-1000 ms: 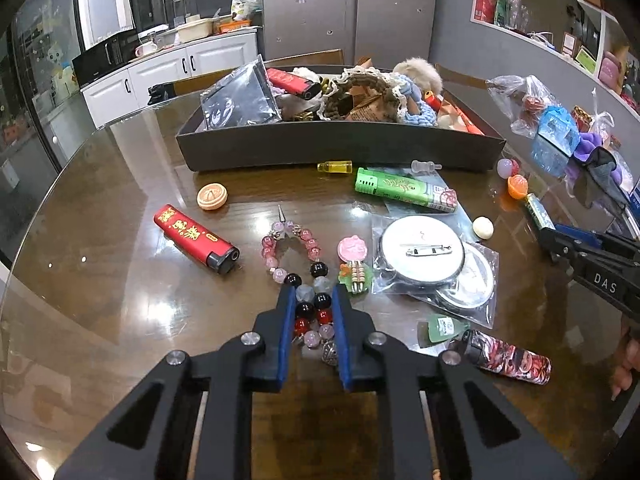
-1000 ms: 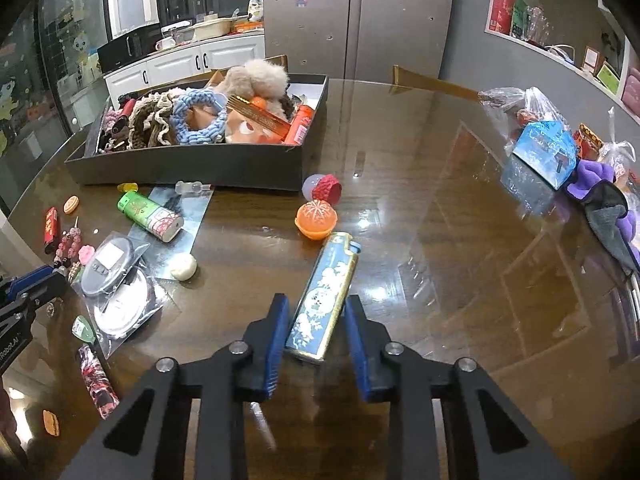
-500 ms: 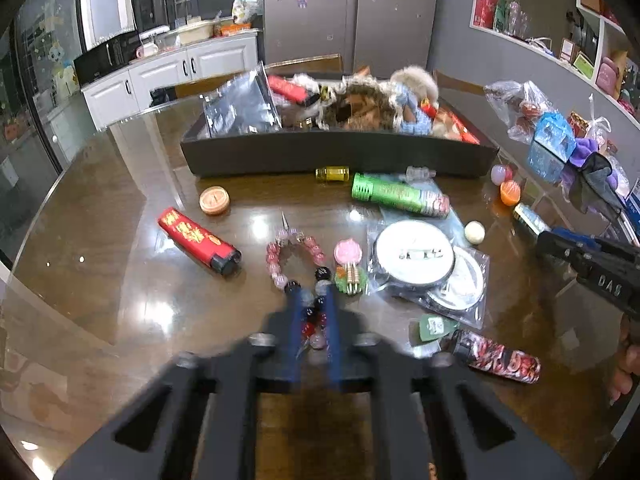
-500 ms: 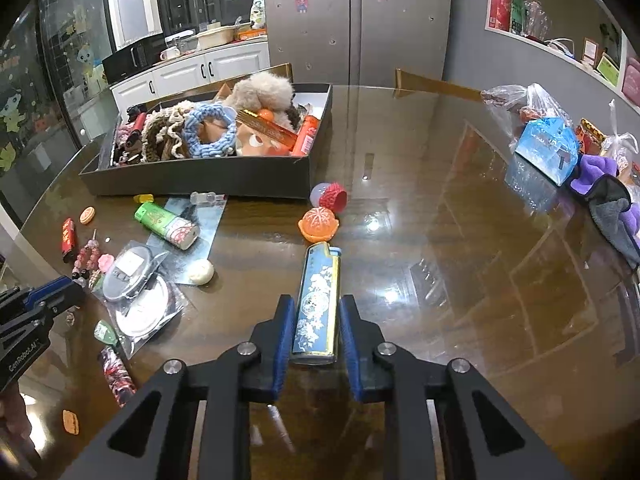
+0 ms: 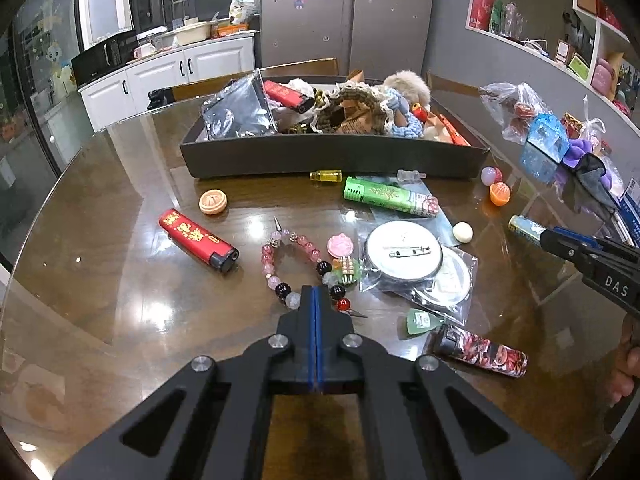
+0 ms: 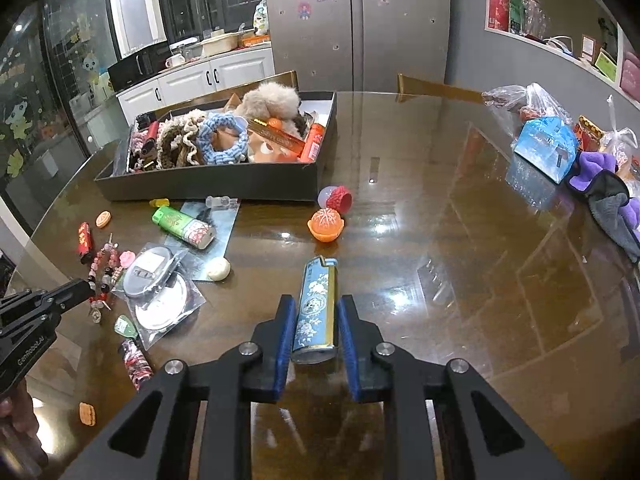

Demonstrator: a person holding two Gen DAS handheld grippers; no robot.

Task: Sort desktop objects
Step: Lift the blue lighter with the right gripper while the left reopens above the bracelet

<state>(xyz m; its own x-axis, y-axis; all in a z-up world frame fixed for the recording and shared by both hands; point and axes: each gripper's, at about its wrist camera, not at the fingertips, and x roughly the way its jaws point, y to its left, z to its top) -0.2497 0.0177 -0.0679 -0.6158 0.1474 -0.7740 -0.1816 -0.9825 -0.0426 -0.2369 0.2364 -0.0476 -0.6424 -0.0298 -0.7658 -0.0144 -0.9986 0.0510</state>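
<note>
Blue-padded, my left gripper [image 5: 315, 294] is clenched flat at the bead bracelet [image 5: 298, 266]; my right gripper [image 6: 313, 322] straddles the blue lighter [image 6: 316, 304], jaws apart.

Setting: home kitchen-dining room, shown by white cabinets [image 5: 160, 80] carrying a microwave [image 5: 102, 60] and bowls, a steel refrigerator [image 6: 356, 20] with magnets, wall shelves [image 5: 560, 28], and a glossy wooden table [image 6: 440, 260].
</note>
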